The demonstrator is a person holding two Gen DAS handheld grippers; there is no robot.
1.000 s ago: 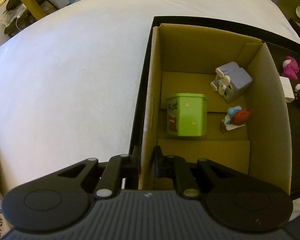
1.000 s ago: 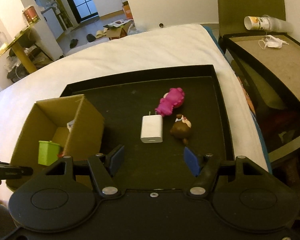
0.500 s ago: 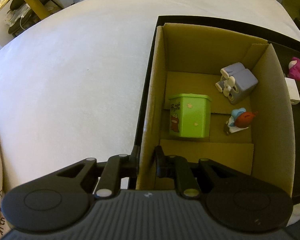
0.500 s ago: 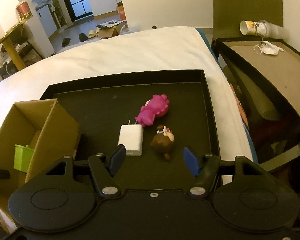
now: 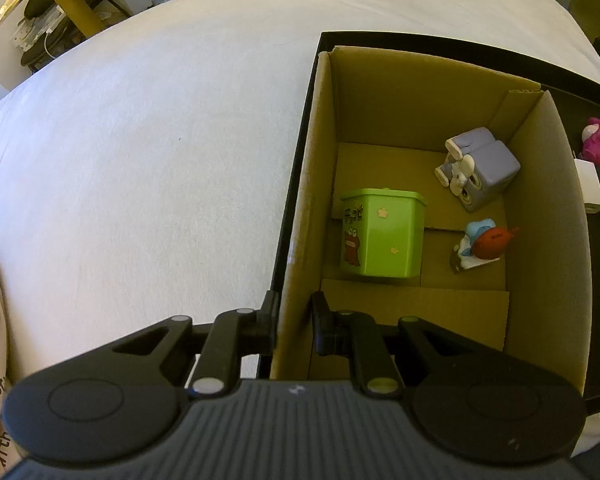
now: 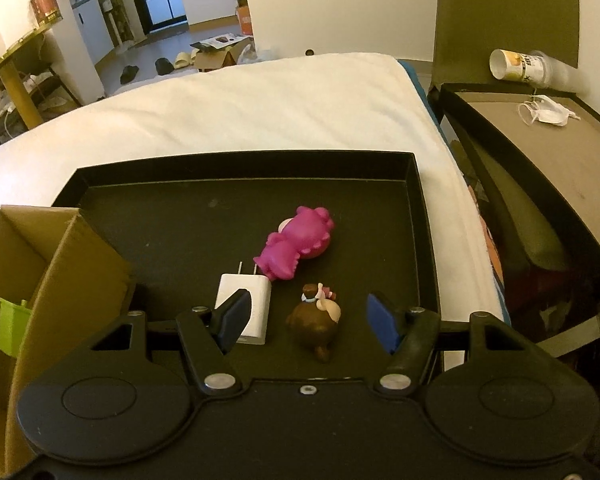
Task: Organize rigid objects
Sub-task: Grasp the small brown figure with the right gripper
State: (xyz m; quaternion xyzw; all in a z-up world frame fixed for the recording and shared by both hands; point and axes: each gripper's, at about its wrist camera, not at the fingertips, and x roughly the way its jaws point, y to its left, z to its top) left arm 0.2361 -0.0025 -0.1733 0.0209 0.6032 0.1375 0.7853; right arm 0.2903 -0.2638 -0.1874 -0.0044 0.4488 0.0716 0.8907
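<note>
My left gripper point(image 5: 294, 312) is shut on the left wall of the cardboard box point(image 5: 300, 208), one finger outside and one inside. In the box stand a green tin point(image 5: 380, 236), a grey-purple cube toy point(image 5: 480, 168) and a small blue and red figure point(image 5: 482, 242). My right gripper point(image 6: 308, 316) hangs open over the black tray point(image 6: 416, 208). The brown figurine point(image 6: 316, 316) lies between its blue pads, untouched. A white charger point(image 6: 256, 296) lies partly behind the left pad. A pink toy point(image 6: 296, 248) lies just beyond.
The tray rests on a white bed point(image 6: 260, 104). A dark side table point(image 6: 540, 140) to the right carries a paper cup point(image 6: 516, 66) and a face mask point(image 6: 548, 112). The cardboard box point(image 6: 60, 264) stands at the tray's left end.
The right gripper has moved right and lower, so the brown figurine now sits between its pads and the box has slid toward the left edge. The left gripper keeps hold of the box wall.
</note>
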